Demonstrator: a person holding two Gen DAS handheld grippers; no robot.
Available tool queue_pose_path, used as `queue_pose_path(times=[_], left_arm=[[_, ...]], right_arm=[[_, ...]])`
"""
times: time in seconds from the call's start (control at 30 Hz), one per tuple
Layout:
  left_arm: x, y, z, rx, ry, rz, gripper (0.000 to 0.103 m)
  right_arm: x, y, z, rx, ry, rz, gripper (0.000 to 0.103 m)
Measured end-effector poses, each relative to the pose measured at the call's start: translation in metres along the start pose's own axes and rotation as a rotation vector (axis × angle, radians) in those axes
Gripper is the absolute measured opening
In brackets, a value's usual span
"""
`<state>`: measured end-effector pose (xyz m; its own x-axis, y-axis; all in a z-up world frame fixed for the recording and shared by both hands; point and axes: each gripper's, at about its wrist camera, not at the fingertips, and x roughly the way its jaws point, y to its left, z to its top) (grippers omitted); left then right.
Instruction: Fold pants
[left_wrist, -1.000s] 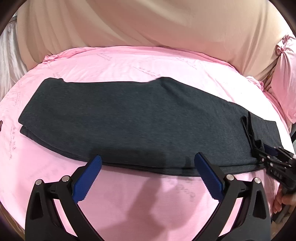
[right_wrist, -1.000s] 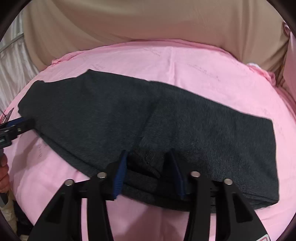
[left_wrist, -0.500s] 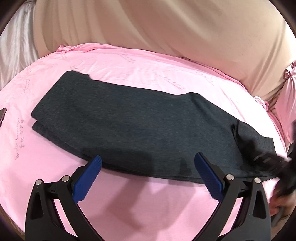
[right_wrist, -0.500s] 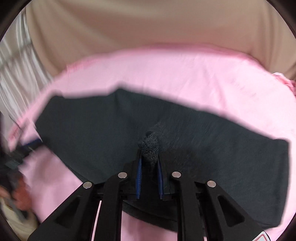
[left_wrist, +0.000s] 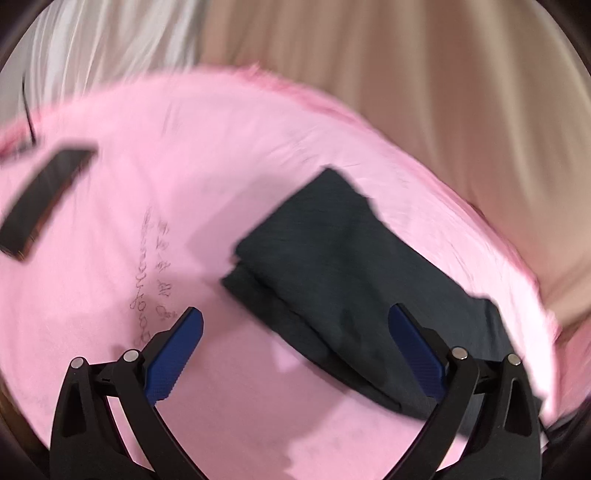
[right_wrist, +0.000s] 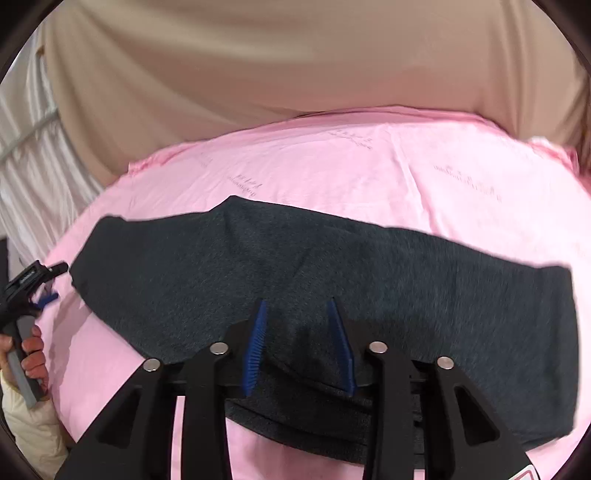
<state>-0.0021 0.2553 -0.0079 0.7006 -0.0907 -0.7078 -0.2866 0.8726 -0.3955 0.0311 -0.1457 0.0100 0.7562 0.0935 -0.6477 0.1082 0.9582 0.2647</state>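
Dark grey pants (right_wrist: 332, 280), folded lengthwise into one long band, lie flat across the pink sheet (right_wrist: 424, 173) of the bed. The right gripper (right_wrist: 297, 347) sits over their near edge; its jaws have just been opening, cloth between but not pinched. The left gripper (left_wrist: 295, 354) hovers wide open and empty near one end. Likely next: grasp that end for a crosswise fold.
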Motion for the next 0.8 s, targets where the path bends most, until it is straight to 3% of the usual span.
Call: queue_pose_path(times=[0.1,0.17,0.23,0.3,0.4,0.47,0.67,0.8], left_arm=[[0.023,0.016,0.012,-0.09,0.064,-0.015,0.096],[0.027,0.005,0.016,-0.026,0.035,0.044,0.084],[0.035,-0.004,0.016,0.005,0.044,0.072,0.082],[0.038,-0.013,0.017,0.051,0.023,0.131,0.07],[0.041,-0.024,0.014,0.121,-0.004,0.209,0.065],[0.039,-0.031,0.013,0.158,-0.033,0.259,0.053],[0.031,-0.049,0.007,0.236,-0.071,0.315,0.025],[0.026,-0.062,0.005,0.268,-0.089,0.337,0.019]], right_arm=[[0.003,-0.008,-0.006,0.026,0.009,-0.007,0.047],[0.006,-0.014,-0.005,0.048,0.014,0.001,0.047],[0.007,-0.016,-0.006,0.058,0.02,0.003,0.048],[0.009,-0.017,-0.007,0.062,0.036,-0.004,0.052],[0.013,-0.016,-0.007,0.056,0.056,-0.015,0.055],[0.014,-0.014,-0.008,0.041,0.06,-0.024,0.057],[0.016,-0.014,-0.009,0.034,0.069,-0.025,0.06],[0.016,-0.016,-0.009,0.042,0.068,-0.009,0.062]])
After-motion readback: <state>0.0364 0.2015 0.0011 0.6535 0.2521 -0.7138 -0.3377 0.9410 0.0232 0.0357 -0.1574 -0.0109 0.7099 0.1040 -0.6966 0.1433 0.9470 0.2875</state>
